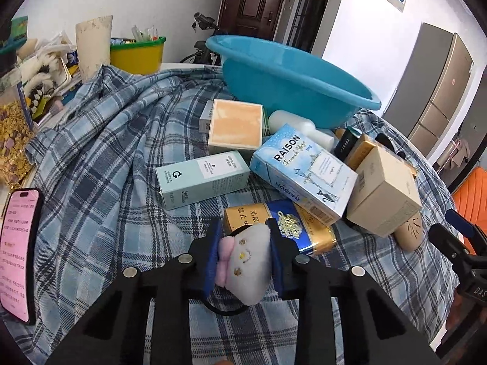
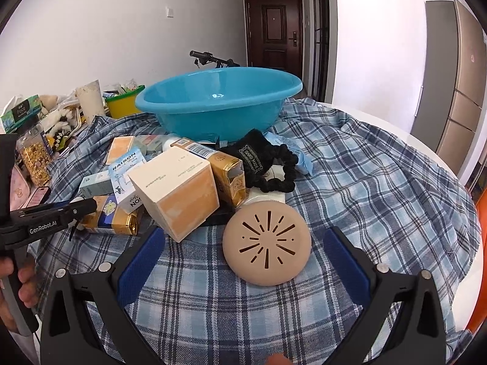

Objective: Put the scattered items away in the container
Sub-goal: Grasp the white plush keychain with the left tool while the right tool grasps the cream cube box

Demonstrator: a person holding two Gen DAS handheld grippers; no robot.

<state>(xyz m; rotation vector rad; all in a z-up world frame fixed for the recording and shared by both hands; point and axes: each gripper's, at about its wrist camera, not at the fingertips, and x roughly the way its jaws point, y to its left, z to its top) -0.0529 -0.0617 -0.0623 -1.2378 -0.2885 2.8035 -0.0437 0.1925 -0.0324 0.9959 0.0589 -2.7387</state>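
A blue basin (image 1: pixel 292 76) stands at the back of the plaid cloth (image 1: pixel 106 152); it also shows in the right wrist view (image 2: pixel 219 103). Boxes lie in a pile before it: a RAISON box (image 1: pixel 304 170), a mint box (image 1: pixel 201 179), a peach box (image 1: pixel 236 126), a beige box (image 2: pixel 176 188) and a blue-gold pack (image 1: pixel 292 225). My left gripper (image 1: pixel 245 255) is shut on a small grey plush toy (image 1: pixel 246 261) with a pink bow. My right gripper (image 2: pixel 243 261) is open around a tan round disc (image 2: pixel 266 243) with slots. A black scrunchie (image 2: pixel 268 164) lies behind the disc.
A phone (image 1: pixel 19 252) with a pink screen lies at the left edge. A yellow tub (image 1: pixel 137 53), a jar (image 2: pixel 33 155) and clutter stand at the back left. A white bottle (image 1: pixel 299 123) lies by the basin. An orange chair (image 1: pixel 471 197) is at the right.
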